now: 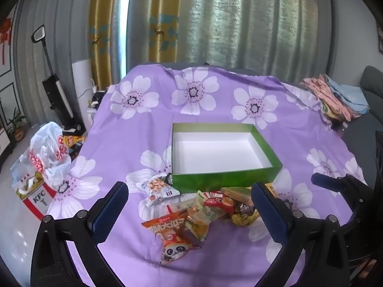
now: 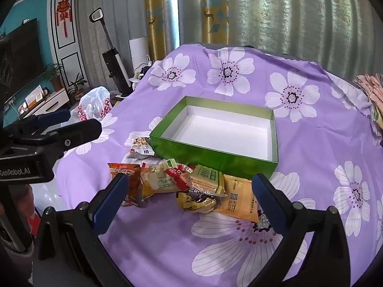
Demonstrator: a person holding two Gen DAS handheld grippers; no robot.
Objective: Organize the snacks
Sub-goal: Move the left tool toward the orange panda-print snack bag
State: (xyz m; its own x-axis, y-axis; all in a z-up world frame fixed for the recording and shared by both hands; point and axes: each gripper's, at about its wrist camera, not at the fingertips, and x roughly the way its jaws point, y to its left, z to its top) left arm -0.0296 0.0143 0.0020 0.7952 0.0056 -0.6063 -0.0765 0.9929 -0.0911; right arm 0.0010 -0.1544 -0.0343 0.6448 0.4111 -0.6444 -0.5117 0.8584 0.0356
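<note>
A green box with a white inside stands empty on the purple flowered cloth; it also shows in the right wrist view. Several snack packets lie in a pile just in front of it: an orange panda packet, a peanut packet, a red packet, a green cracker packet and an orange-yellow packet. My left gripper is open and empty above the pile's left side. My right gripper is open and empty above the pile's right side.
The cloth covers a table. Folded towels lie at its far right. Left of the table are a KFC bag, a plastic bag and an upright vacuum. Curtains hang behind.
</note>
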